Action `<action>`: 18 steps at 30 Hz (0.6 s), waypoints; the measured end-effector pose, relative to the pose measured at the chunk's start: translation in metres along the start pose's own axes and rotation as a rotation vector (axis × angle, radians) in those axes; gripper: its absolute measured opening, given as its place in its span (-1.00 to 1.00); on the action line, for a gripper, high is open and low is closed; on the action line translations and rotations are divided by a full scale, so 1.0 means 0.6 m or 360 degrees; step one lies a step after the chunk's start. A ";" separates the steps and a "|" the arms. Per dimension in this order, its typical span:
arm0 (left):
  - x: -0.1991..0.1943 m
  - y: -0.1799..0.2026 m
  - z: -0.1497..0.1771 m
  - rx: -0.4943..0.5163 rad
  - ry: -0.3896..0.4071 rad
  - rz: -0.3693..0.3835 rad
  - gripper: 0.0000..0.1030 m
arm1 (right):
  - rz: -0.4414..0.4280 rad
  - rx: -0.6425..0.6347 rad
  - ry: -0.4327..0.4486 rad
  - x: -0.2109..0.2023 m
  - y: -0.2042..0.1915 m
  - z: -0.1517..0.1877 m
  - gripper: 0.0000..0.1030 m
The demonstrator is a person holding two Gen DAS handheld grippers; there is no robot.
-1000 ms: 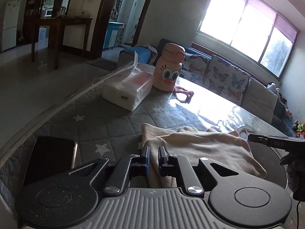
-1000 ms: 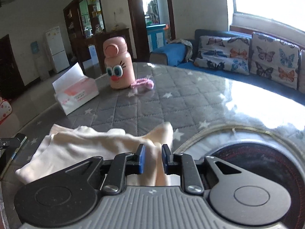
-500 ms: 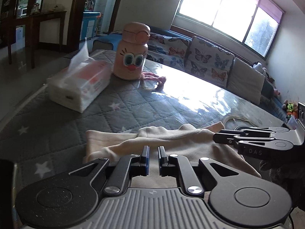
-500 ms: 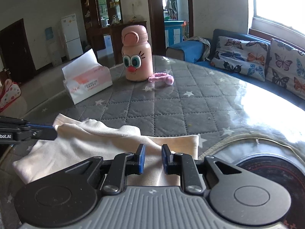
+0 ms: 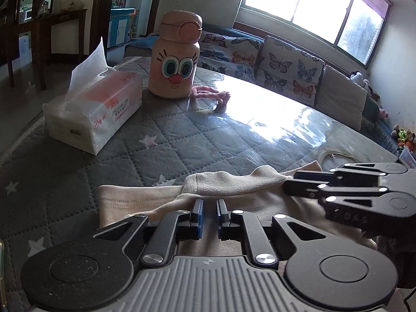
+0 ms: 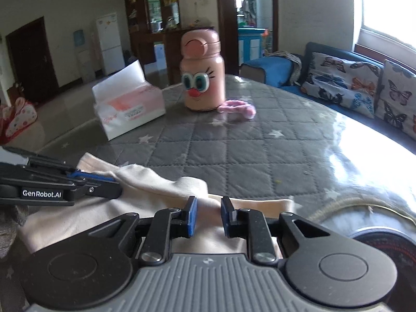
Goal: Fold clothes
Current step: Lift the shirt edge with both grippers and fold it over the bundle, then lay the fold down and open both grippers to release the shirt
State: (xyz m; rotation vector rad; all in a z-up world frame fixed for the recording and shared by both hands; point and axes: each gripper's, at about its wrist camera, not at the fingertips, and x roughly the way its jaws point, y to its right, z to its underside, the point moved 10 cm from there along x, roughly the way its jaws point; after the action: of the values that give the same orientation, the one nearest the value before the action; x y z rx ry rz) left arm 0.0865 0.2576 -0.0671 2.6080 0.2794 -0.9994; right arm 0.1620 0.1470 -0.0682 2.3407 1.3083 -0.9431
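A cream garment lies partly folded on the grey quilted table cover; it also shows in the right wrist view. My left gripper sits over its near edge, jaws a narrow gap apart with cloth between them. My right gripper is over the garment's right part, jaws slightly wider with a fold of cloth between them. Each gripper appears from the side in the other's view: the right gripper and the left gripper, both at the folded top layer.
A tissue pack and a pink cartoon-face bottle with a pink strap stand at the table's far side. A dark round mat lies at the right. A sofa with butterfly cushions runs behind the table.
Both grippers have carried the garment's near edge forward over itself and come lower and closer together. The right jaws have widened a little.
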 end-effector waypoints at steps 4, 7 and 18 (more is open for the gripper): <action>-0.004 0.001 0.000 -0.0010 0.0004 -0.0004 -0.75 | 0.0026 -0.0021 -0.0010 0.013 -0.002 -0.002 -0.54; -0.015 0.009 0.000 0.0012 0.0019 0.0000 -0.54 | 0.0022 -0.0014 0.0006 0.000 -0.004 -0.006 -0.44; -0.088 0.059 0.040 0.0106 0.0079 0.0079 -0.46 | 0.0001 0.0000 0.0076 -0.111 -0.024 0.047 -0.34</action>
State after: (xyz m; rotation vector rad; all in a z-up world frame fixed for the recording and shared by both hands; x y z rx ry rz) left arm 0.0438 0.2125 -0.0396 2.6889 0.1957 -0.9441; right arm 0.1139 0.0969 -0.0436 2.3775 1.3258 -0.8921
